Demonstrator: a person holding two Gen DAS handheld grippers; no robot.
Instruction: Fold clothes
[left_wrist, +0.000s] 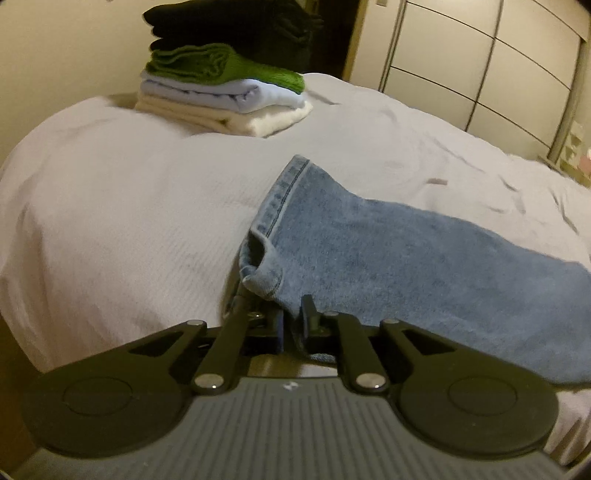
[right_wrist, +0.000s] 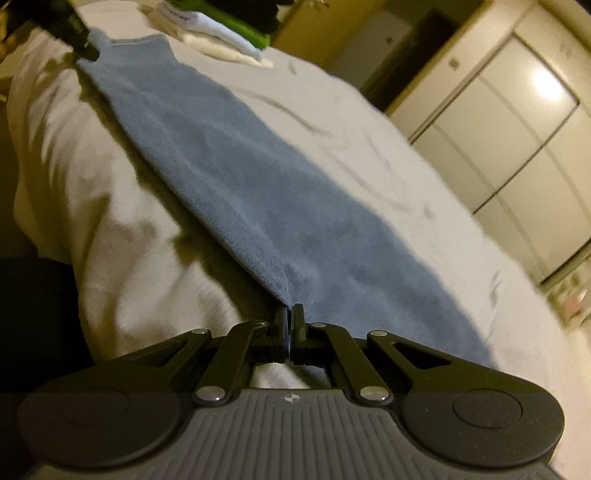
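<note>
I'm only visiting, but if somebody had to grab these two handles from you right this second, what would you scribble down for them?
Left gripper: shut on the hem end of the jeans.
Right gripper: shut on the other end of the jeans, which run stretched along the bed between the two.
Done: a pile of folded clothes sits at the far side of the bed: cream at the bottom, then pale blue, green, black on top.
Left: bring one end of the jeans over to the other, fold them down, add them to the pile.
</note>
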